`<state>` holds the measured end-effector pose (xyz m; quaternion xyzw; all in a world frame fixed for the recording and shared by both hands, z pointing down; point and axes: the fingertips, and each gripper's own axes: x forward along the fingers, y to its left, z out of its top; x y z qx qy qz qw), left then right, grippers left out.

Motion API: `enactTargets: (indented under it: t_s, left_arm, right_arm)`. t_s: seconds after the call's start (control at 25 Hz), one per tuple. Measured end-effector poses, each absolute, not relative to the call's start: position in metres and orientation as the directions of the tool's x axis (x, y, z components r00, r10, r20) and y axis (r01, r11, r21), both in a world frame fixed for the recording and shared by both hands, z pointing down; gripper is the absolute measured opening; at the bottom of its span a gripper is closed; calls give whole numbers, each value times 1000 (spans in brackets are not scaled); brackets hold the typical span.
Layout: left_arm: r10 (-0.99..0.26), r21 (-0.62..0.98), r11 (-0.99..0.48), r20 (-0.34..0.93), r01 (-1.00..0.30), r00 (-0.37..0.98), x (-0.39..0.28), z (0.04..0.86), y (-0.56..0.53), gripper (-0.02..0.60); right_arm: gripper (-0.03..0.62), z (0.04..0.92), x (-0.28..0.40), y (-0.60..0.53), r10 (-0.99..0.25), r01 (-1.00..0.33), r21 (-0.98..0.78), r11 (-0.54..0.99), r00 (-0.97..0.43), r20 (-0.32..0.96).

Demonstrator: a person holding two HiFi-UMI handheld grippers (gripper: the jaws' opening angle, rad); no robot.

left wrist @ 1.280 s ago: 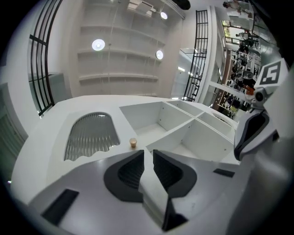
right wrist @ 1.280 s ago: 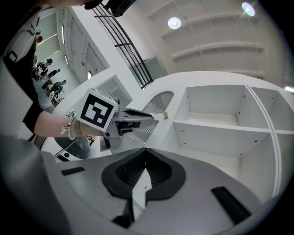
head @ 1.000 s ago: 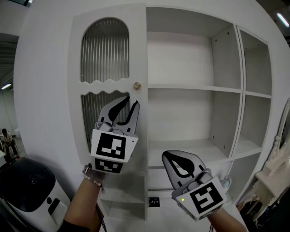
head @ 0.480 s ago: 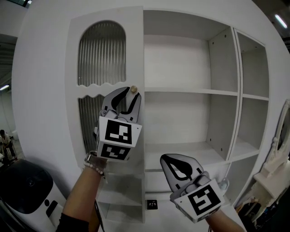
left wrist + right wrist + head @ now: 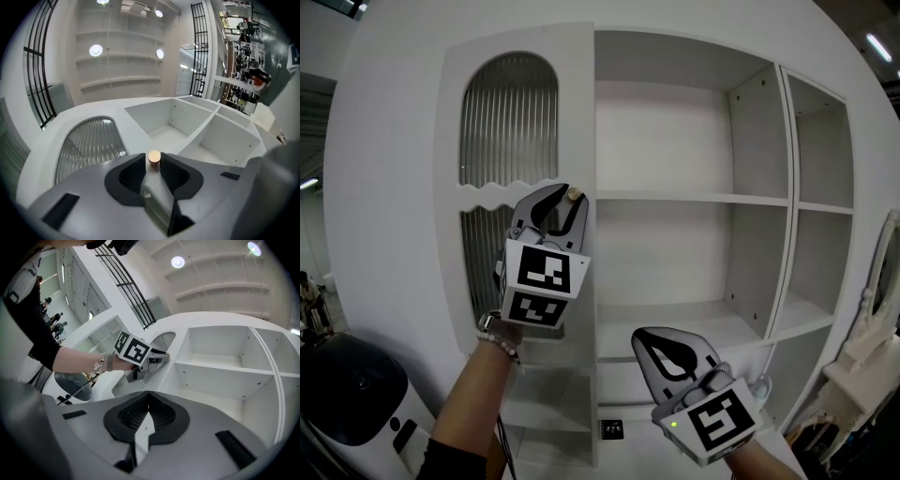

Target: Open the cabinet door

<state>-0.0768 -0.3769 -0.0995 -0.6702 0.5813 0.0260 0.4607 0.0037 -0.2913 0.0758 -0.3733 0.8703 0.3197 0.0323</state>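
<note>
While its jaws, which have just been closing a touch, clamp the round knob (image 5: pixel 574 194), the left gripper (image 5: pixel 562 201) points up at eleven o'clock. The right gripper (image 5: pixel 649 336), jaws together and empty, hangs at five o'clock. The cabinet door (image 5: pixel 511 122) stands at ten o'clock.

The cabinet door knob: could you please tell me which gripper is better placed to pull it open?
Left. The left gripper is at the door, and its jaws have just been closing on the knob between them. The right gripper hangs shut, low, before the open shelves.
</note>
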Motion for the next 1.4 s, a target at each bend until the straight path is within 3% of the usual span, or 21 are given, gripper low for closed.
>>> enactTargets:
  t_s: [0.08,0.8,1.4]
  left_arm:
    - [-761,-596,106,-563,-796,321,-76,-99,-377,76]
    - [-769,-608,72,-539,-790,345,-75,-98,-360,74]
    - [-761,-604,35,-533,-796,371,-78,-98,-331,72]
  right_arm:
    - [2,75,5,-291,-630,-672,533,515,-718,-296]
    - [2,81,5,-284,-635,-671,524,525,-718,-284]
    - [3,98,-11,-282,-603,-632,436,640,-765,-224]
